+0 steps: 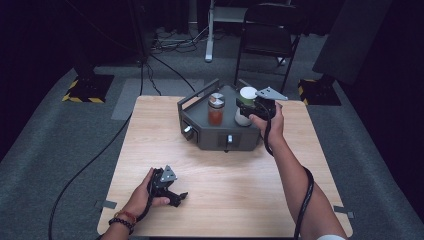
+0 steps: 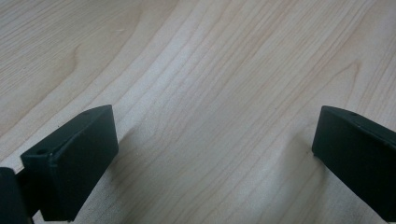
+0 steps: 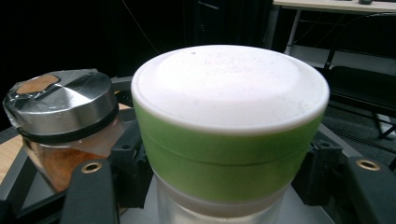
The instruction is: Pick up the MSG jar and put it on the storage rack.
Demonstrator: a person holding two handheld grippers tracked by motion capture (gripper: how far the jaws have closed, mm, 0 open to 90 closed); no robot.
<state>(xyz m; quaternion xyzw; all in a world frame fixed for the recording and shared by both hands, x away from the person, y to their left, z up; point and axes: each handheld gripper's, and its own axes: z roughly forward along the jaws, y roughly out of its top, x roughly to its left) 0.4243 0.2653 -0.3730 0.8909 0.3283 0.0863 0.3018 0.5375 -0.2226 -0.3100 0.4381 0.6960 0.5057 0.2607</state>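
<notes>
A jar with a white-topped green lid [image 3: 229, 116] stands at the right of the dark grey drawer rack's top [image 1: 220, 137]. My right gripper [image 3: 229, 198] is shut on its pale body just under the lid; in the high view the gripper [image 1: 248, 109] reaches in from the right. A spice jar [image 1: 216, 110] with a silver lid and red-brown contents stands to the left of it, also visible as the spice jar [image 3: 65, 112] close beside the held jar. My left gripper [image 1: 176, 196] rests low on the wooden table near its front, jaws wide open [image 2: 215, 154] over bare wood.
The rack has two small drawers with silver knobs [image 1: 229, 139] facing the person. Behind the table stand a black chair [image 1: 270, 30] and stands with yellow-black striped bases [image 1: 87, 90]. A cable [image 1: 90, 165] runs across the grey floor at the left.
</notes>
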